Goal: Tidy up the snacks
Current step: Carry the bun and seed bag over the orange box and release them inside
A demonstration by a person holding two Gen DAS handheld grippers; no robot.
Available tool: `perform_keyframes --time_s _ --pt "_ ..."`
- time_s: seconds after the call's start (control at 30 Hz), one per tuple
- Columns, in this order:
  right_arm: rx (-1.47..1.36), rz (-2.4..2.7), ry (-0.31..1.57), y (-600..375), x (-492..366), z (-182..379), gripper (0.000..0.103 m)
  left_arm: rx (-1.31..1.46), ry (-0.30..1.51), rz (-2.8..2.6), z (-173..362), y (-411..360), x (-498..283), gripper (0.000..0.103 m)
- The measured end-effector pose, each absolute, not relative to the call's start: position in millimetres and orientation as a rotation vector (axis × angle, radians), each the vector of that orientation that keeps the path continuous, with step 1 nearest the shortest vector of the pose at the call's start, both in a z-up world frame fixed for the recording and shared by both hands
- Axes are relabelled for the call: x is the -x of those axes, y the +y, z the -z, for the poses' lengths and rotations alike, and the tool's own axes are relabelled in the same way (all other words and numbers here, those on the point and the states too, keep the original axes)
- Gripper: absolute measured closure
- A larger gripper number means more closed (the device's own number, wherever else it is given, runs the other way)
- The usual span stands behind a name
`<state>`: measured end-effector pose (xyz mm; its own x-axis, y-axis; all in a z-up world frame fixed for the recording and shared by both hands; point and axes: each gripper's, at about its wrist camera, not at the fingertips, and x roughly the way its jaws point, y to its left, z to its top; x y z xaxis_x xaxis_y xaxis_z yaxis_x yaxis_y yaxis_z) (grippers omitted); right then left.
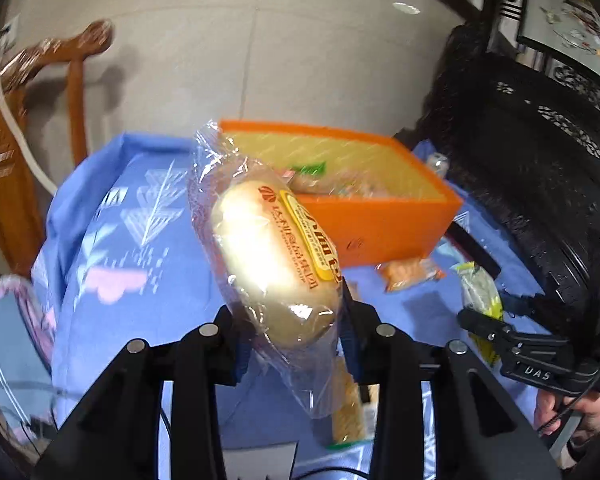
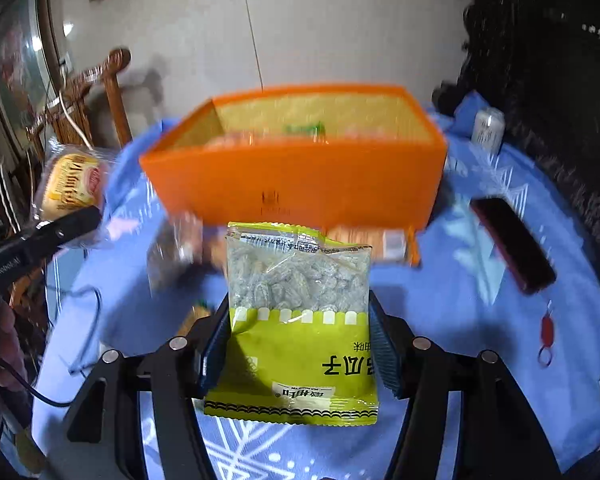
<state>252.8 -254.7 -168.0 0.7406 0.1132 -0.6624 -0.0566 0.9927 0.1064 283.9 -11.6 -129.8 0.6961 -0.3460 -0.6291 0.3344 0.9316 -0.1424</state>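
Already the orange box (image 2: 296, 184) on the blue tablecloth (image 2: 460, 300) holds some snacks. Both grippers carry more: the left gripper (image 1: 296, 320) clamps a wrapped bread roll (image 1: 272, 256), the right gripper (image 2: 300, 344) a green seed packet (image 2: 300, 320). Smaller packets (image 1: 410, 274) lie loose beside the box.

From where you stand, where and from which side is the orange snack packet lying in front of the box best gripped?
Grip the orange snack packet across its short width, coming from above. It lies flat on the blue tablecloth, close against the orange box, so a side approach from the box is blocked.
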Motion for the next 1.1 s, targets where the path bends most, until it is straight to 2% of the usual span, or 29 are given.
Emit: perform_keyframes --time_s 0.37,0.57,0.63,0.67,0.7,0.77,1.1 --pt "-0.064 -0.092 0.552 -275.9 -330.8 85.6 0.041 -0.032 0.661 0.34 63.2 -55.0 -372.2 0.068" --pt "-0.044 -0.097 0.555 -278.2 -389.4 76.7 0.039 -0.085 0.677 0.288 54.3 -74.8 -428.5 0.066" --pt "-0.05 -0.085 0.615 -276.9 -407.6 83.0 0.032 -0.106 0.706 0.256 58.9 -78.1 -444.1 0.039" --pt "-0.061 -0.078 0.633 -276.1 -410.0 84.1 0.024 -0.113 0.72 0.206 61.1 -78.2 -450.7 0.011" --pt "-0.089 -0.073 0.649 -277.9 -410.4 85.7 0.019 -0.111 0.713 0.164 59.8 -76.5 -450.2 0.004" --pt "-0.112 -0.072 0.643 -278.6 -401.2 87.6 0.003 -0.09 0.685 0.154 58.6 -70.3 -443.5 0.004" --pt "-0.199 -0.072 0.803 -291.4 -318.7 143.1 0.003 -0.028 0.717 0.161 101.9 -18.8 -375.1 0.004"
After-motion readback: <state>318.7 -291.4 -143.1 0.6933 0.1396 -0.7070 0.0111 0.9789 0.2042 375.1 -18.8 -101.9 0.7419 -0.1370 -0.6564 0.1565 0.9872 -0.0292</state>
